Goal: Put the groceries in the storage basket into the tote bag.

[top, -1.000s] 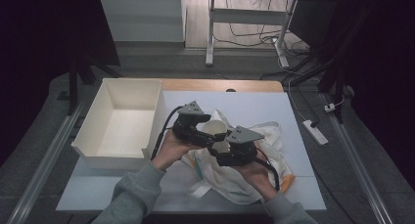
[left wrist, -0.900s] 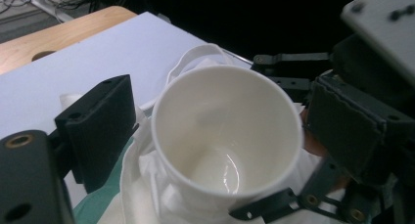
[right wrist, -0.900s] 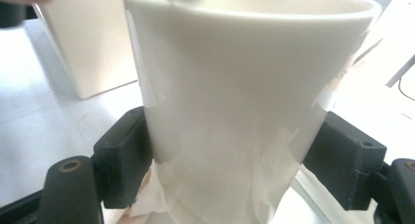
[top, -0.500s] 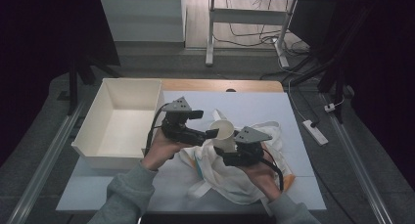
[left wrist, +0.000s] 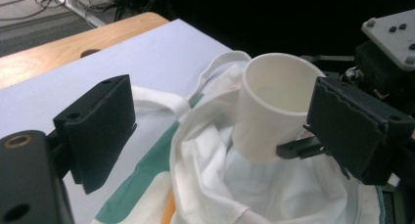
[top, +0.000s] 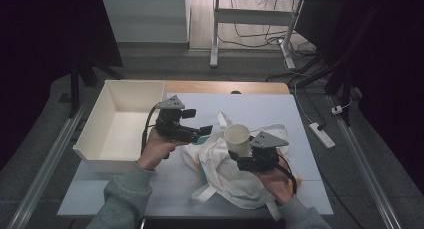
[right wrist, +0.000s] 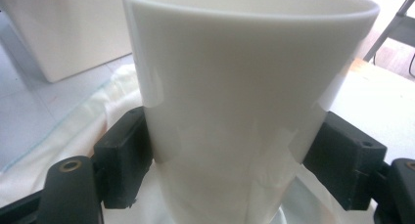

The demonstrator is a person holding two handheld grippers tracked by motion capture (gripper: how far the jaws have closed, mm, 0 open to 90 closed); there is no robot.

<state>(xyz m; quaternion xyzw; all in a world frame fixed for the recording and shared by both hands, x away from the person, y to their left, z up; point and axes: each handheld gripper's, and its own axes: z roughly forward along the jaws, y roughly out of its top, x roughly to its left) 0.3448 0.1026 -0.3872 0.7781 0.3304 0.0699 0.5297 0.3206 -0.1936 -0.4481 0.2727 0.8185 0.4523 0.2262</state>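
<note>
Table, pale blue top with a wooden far edge, carries every item below.

Box, white, open-topped, empty as far as visible; lies behind and outboard of the left jaws, well apart from the right ones.

Cloth bag, white with a green stripe and an orange trace, crumpled; lies under and ahead of both pairs of jaws, its mouth gaping toward the left ones.

Cup, white, 1 piece, upright, empty; sits between the right jaws, low on its wall, over the bag's opening.

Right gripper: jaws closed on the cup, 1 pad on each side, seen pressing the wall in the right gripper view.

Left gripper: jaws spread wide, holding nothing, just beside the bag's near edge and short of the cup.

Risk, judged: the glossy tapered wall could slip down through the 2 pads, the grip being low; loose fabric could snag the cup's base or the empty jaws and drag the bag across the table.
</note>
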